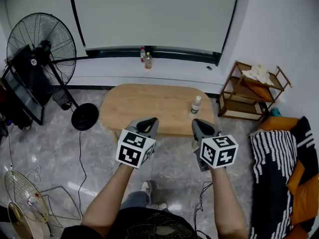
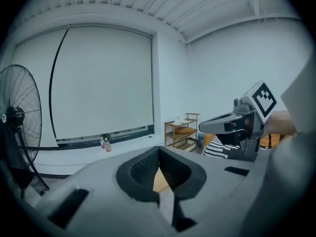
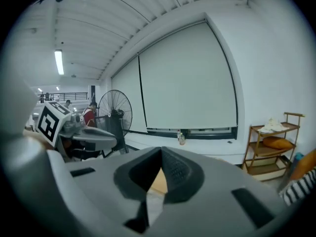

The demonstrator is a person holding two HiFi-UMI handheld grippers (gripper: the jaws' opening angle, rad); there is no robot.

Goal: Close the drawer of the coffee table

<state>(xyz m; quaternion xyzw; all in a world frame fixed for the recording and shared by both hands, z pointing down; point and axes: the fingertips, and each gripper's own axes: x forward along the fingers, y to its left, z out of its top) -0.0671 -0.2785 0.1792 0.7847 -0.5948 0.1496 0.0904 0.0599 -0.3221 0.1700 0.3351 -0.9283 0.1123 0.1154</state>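
Note:
The oval wooden coffee table (image 1: 154,103) stands on the grey floor ahead of me, with a small clear bottle (image 1: 195,105) near its right end. No drawer shows in any view, and the grippers cover the table's near edge. My left gripper (image 1: 148,125) is held in the air over that edge, jaws shut and empty. My right gripper (image 1: 203,127) hangs beside it, also shut with nothing in it. In the left gripper view the fingertips (image 2: 159,150) meet. The right gripper view shows its own fingertips (image 3: 161,152) closed too.
A black standing fan (image 1: 42,49) is at the left and a second fan (image 1: 20,193) lies at the lower left, with cables on the floor. A wooden shelf (image 1: 249,91) and a striped seat (image 1: 279,158) stand at the right. Two bottles (image 1: 147,60) sit on the window ledge.

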